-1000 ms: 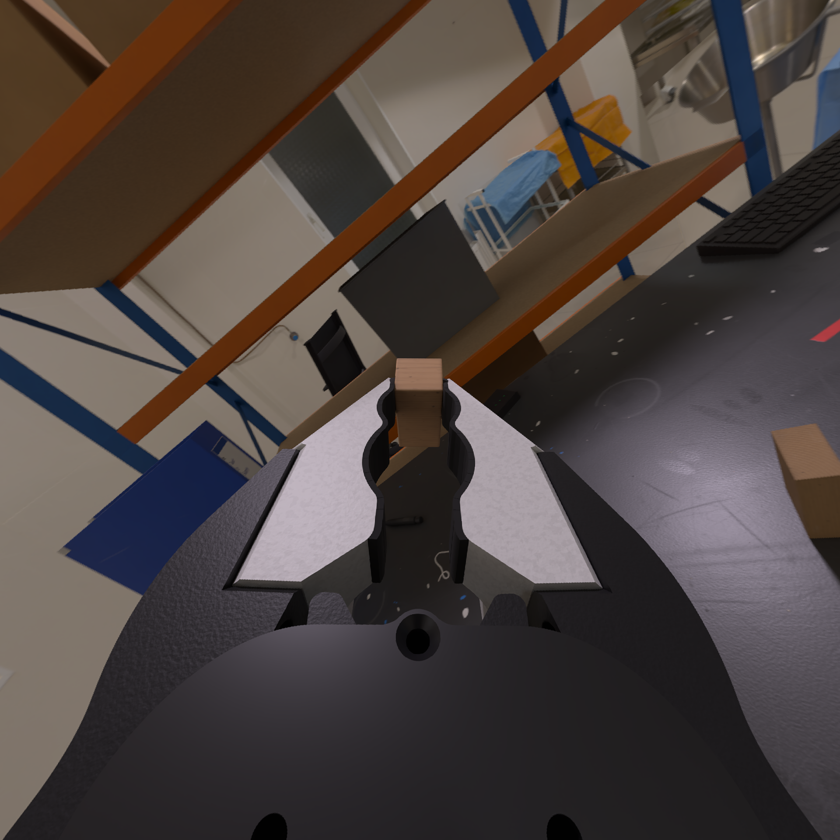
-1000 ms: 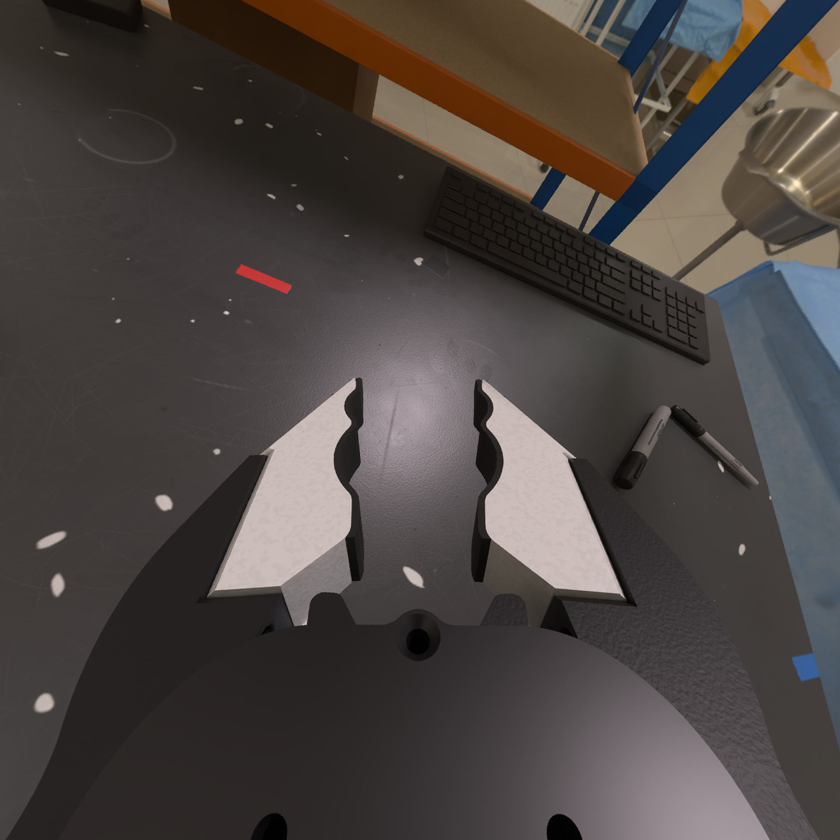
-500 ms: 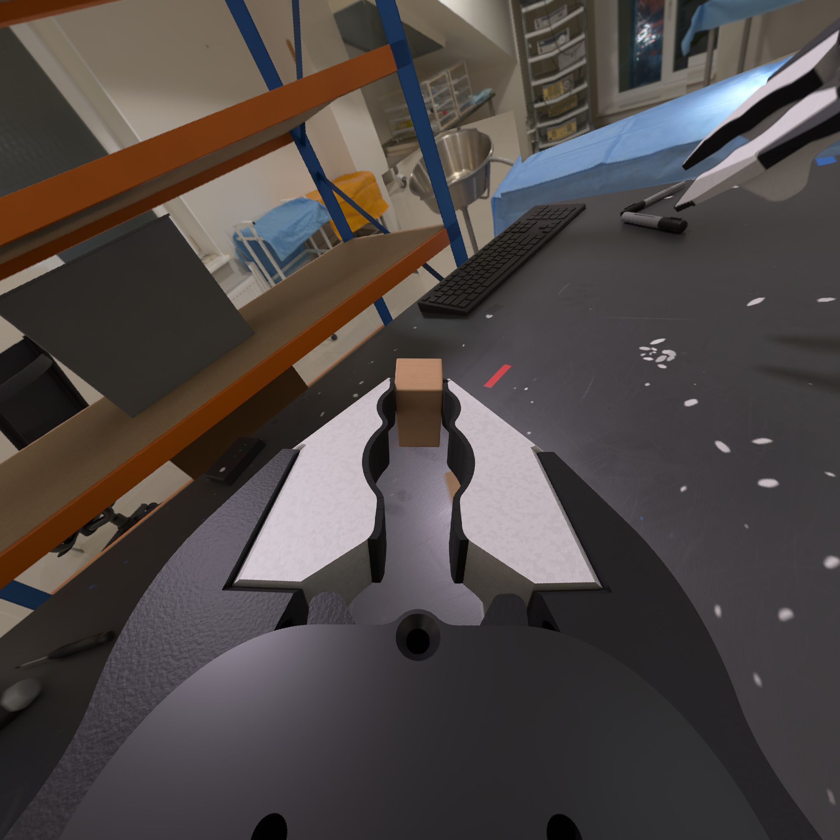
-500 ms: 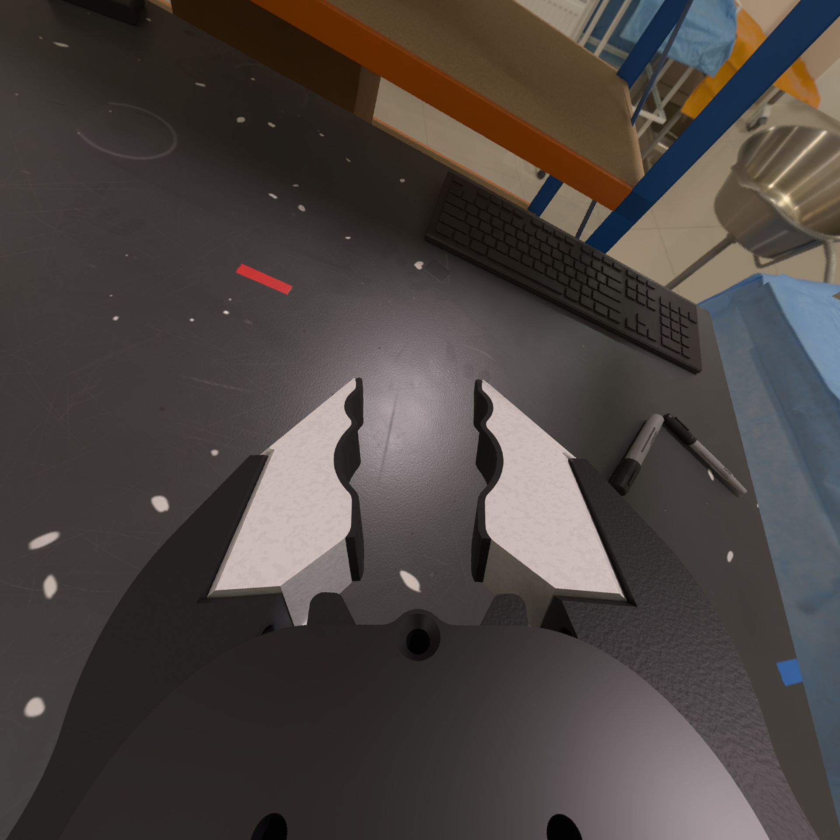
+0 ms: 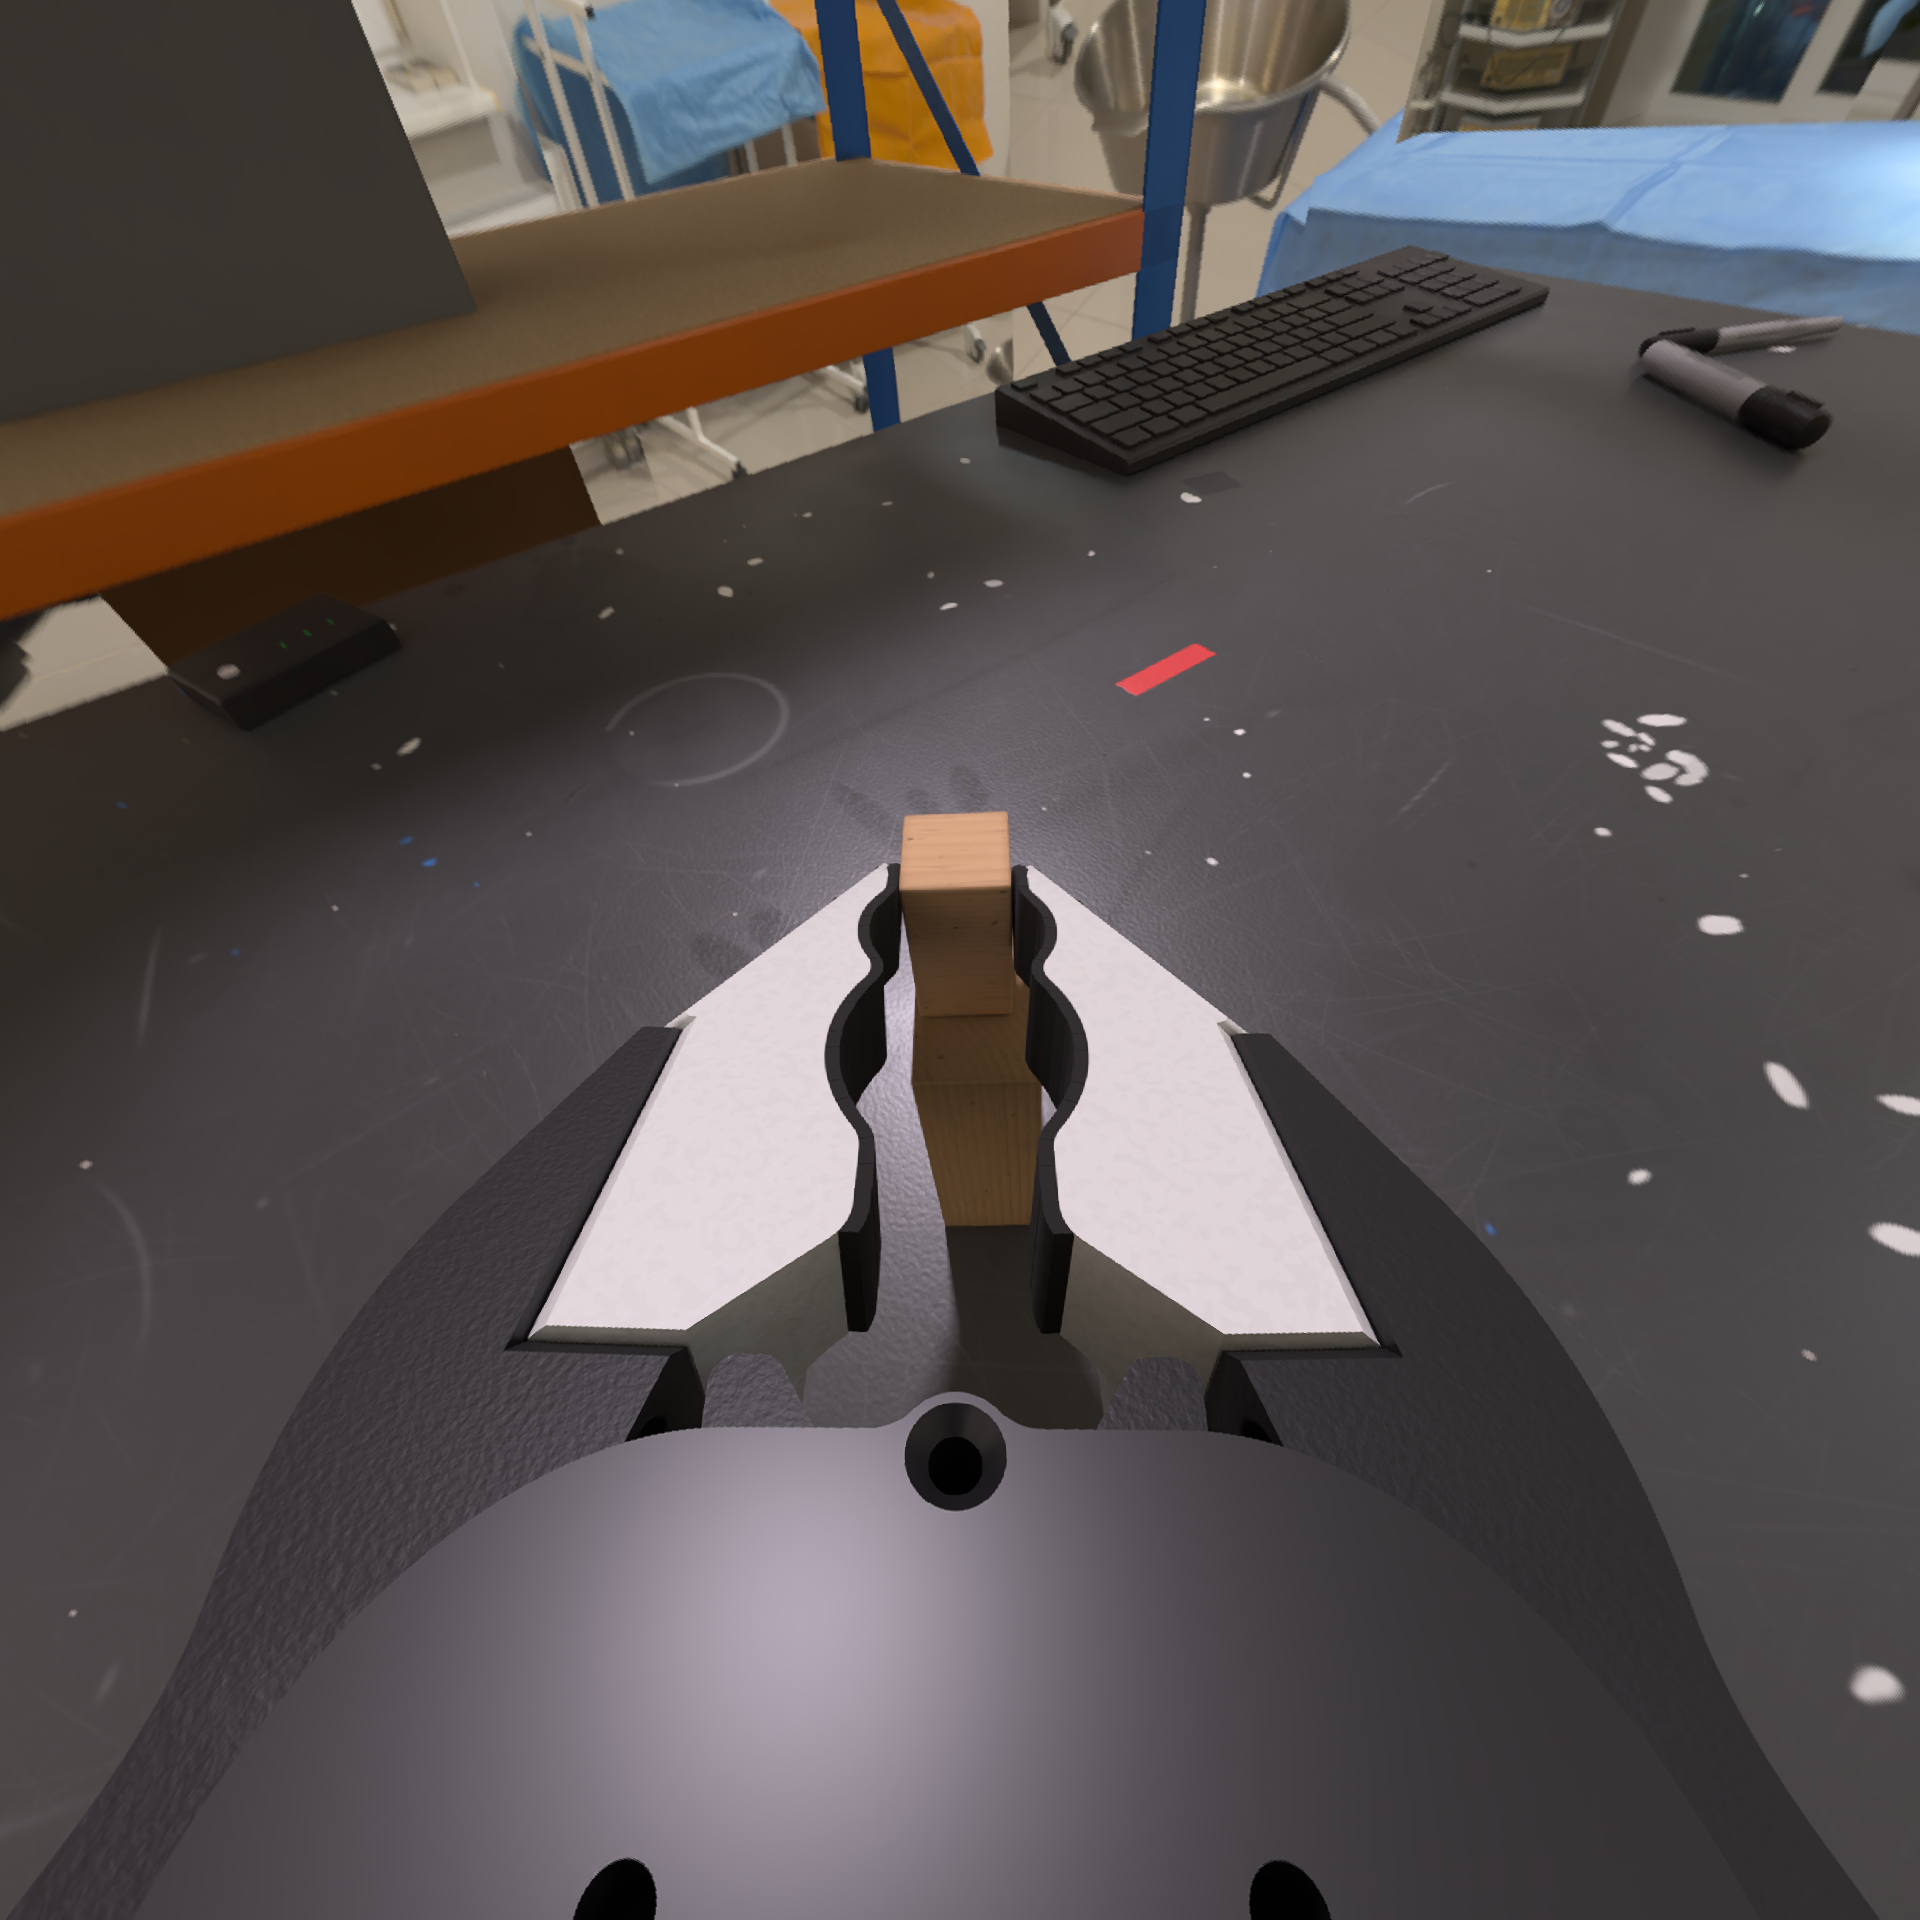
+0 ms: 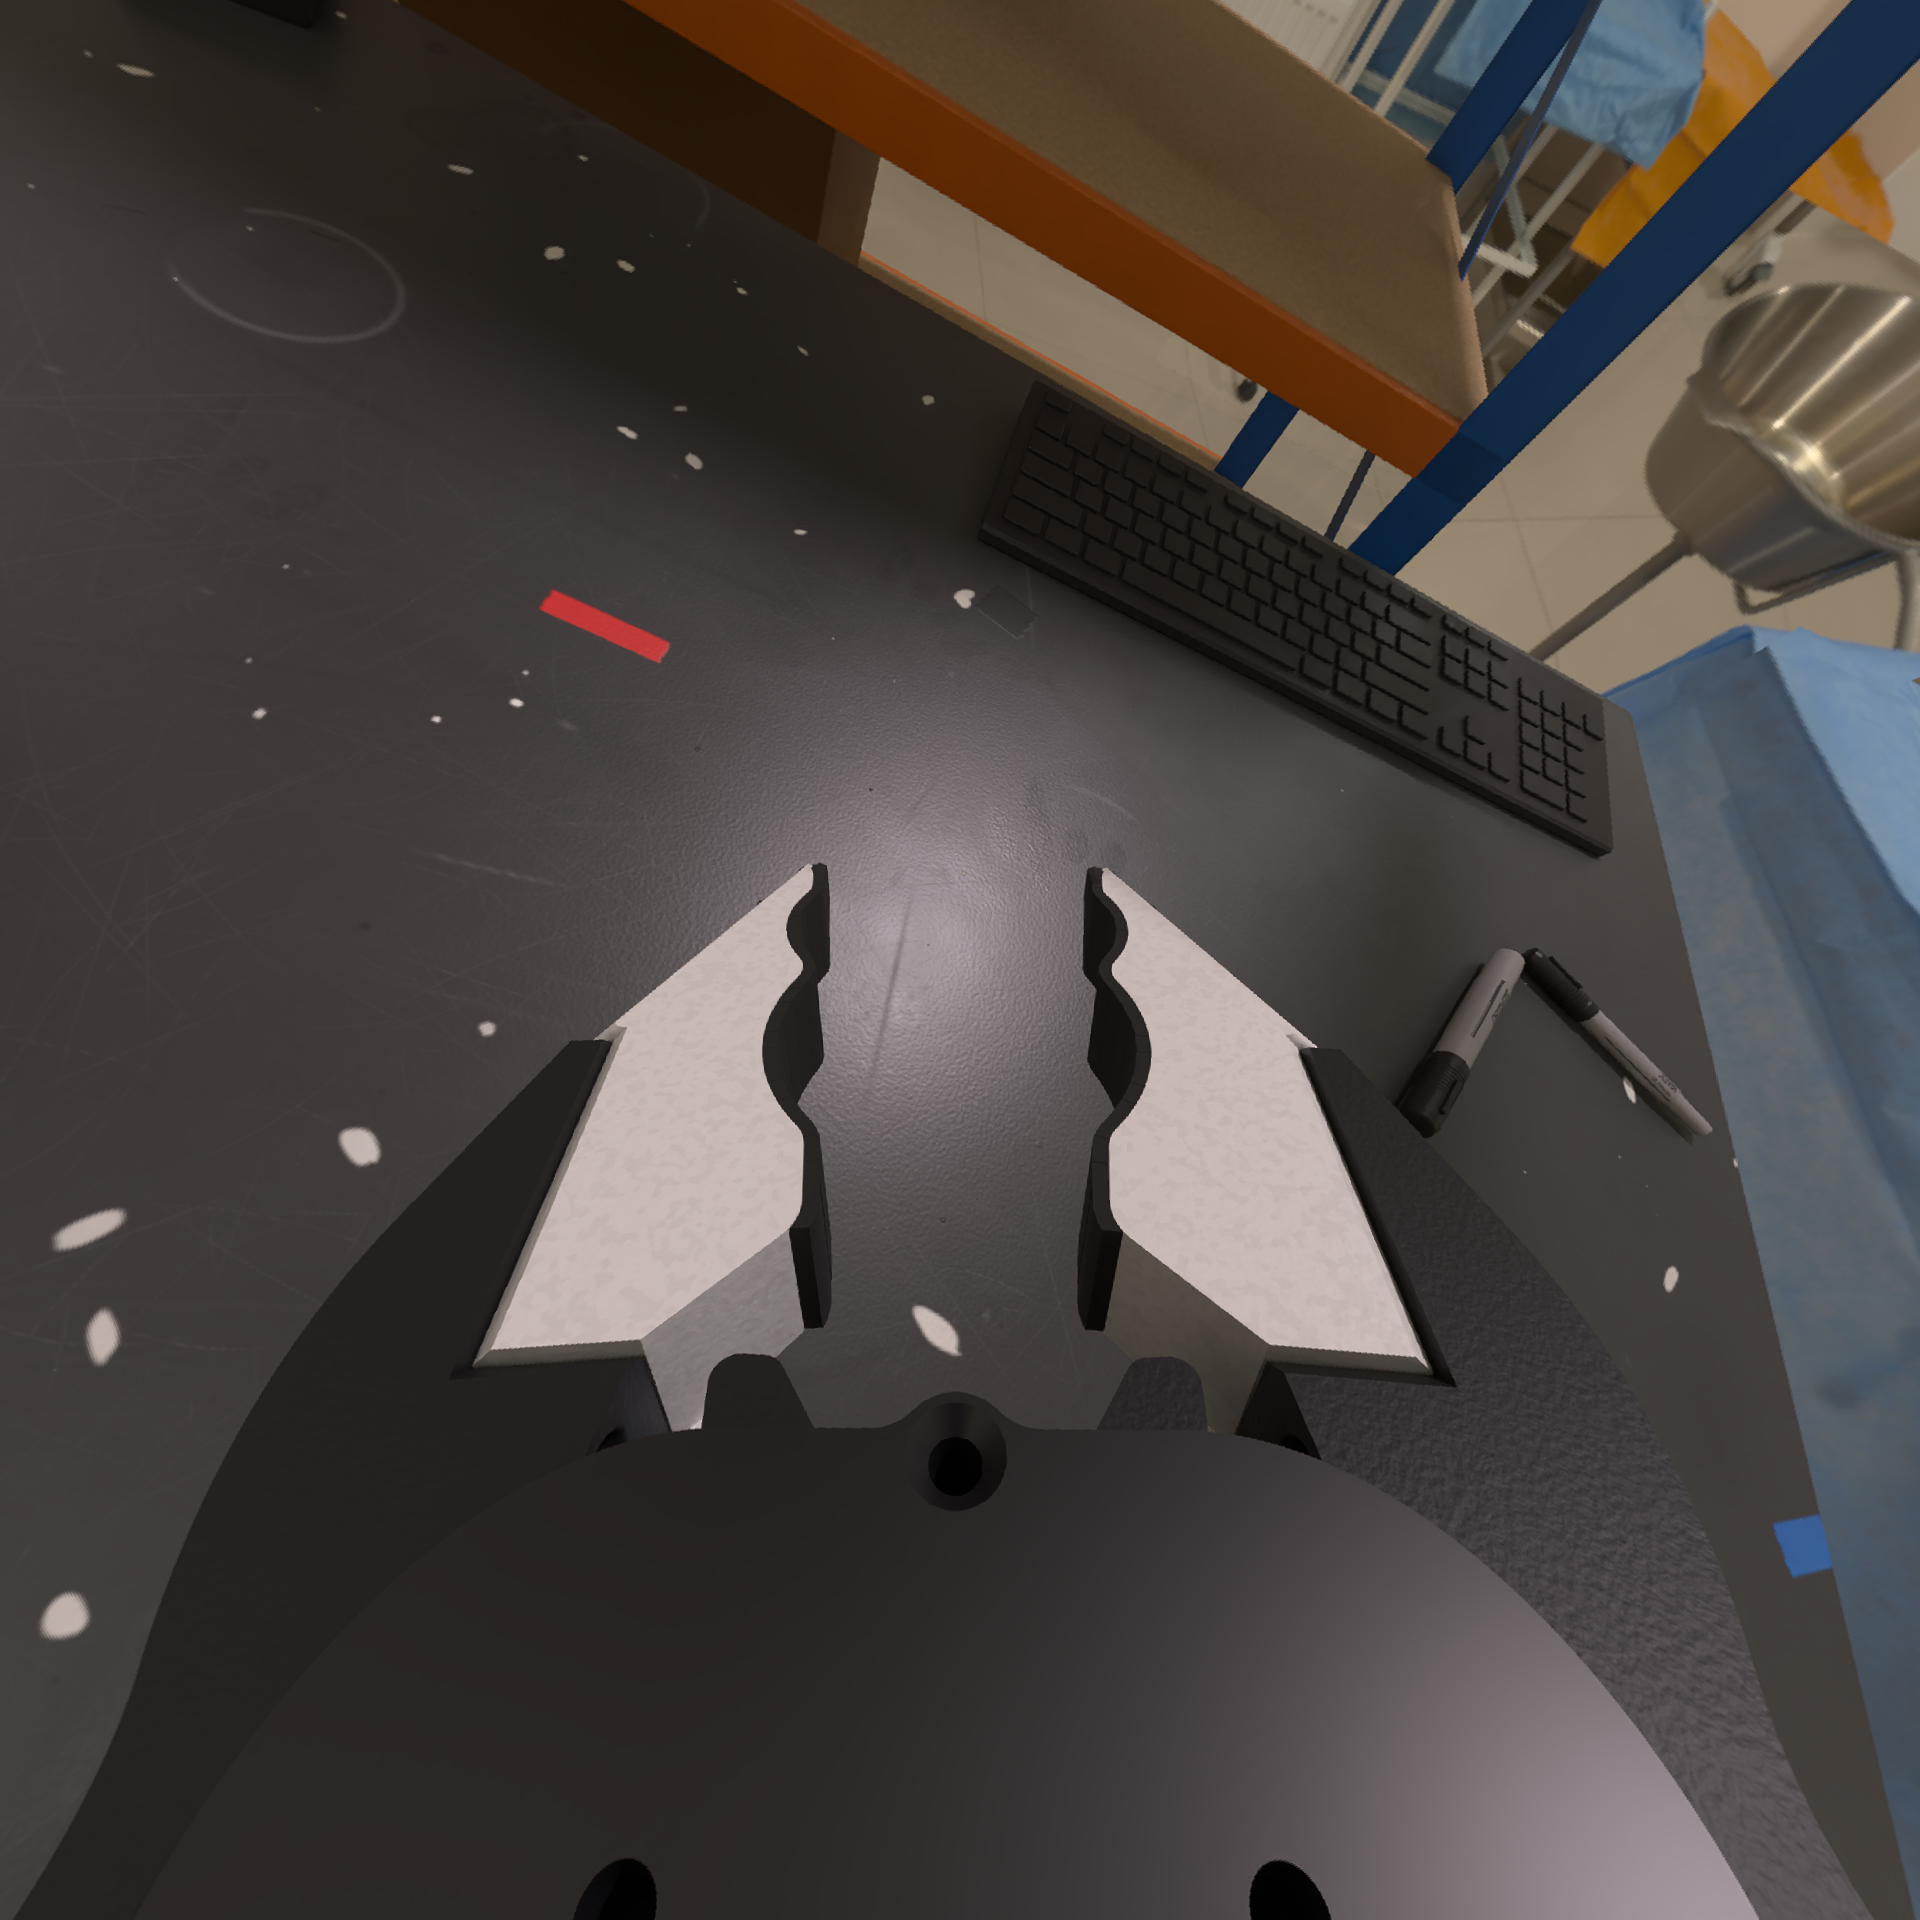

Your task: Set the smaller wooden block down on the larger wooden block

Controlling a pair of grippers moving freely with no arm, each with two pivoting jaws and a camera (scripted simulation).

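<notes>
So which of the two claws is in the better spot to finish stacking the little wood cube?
Left. The left gripper already clamps the smaller wooden block, apparently above the larger wooden block. The right gripper is open over bare dark tabletop.

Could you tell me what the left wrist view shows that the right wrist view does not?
Only the left wrist view shows the left gripper with its jaws shut on the smaller wooden block, the larger wooden block below it on the table, and a small black box under the shelf. Whether the two blocks touch is unclear. Only the right wrist view shows the right gripper, jaws open and empty, and a blue tape piece. Both show the dark table, the keyboard, the red tape mark, two markers and the steel bowl.
</notes>
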